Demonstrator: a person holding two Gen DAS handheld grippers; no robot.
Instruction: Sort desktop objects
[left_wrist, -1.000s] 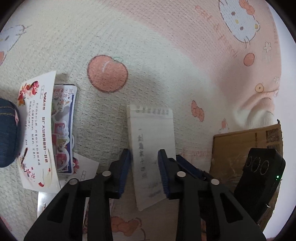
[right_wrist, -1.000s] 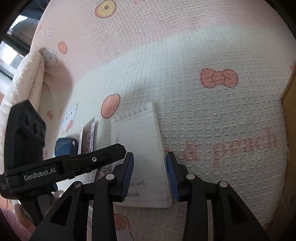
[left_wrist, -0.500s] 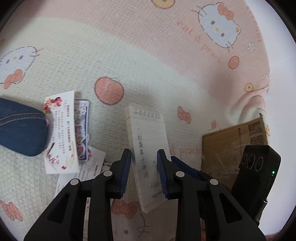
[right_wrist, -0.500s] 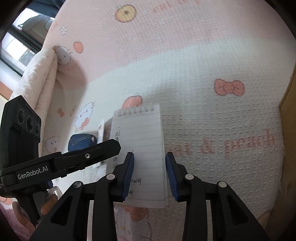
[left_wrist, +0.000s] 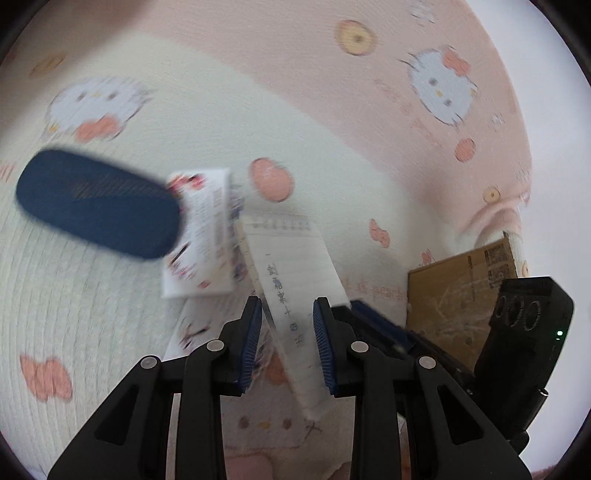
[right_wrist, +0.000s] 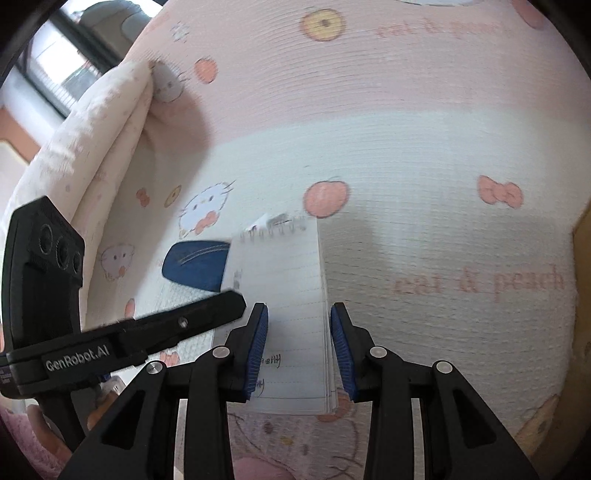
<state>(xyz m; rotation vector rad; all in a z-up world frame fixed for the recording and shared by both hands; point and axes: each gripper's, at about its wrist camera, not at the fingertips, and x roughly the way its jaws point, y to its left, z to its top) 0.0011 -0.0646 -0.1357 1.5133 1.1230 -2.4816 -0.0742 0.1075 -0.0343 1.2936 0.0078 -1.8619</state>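
Grippers on both sides point steeply down at the cat-and-peach blanket (right_wrist: 424, 155), their jaws part-way closed on one spiral notepad (right_wrist: 284, 306) that hangs tilted above the cloth. The left gripper (left_wrist: 287, 341) has it by one long edge with its blue pads against the lined page, while the right gripper (right_wrist: 298, 347) clamps the lower end of the pad. Below lie a navy denim case (left_wrist: 96, 206), printed cards (left_wrist: 201, 236) and a cardboard box (left_wrist: 454, 299).
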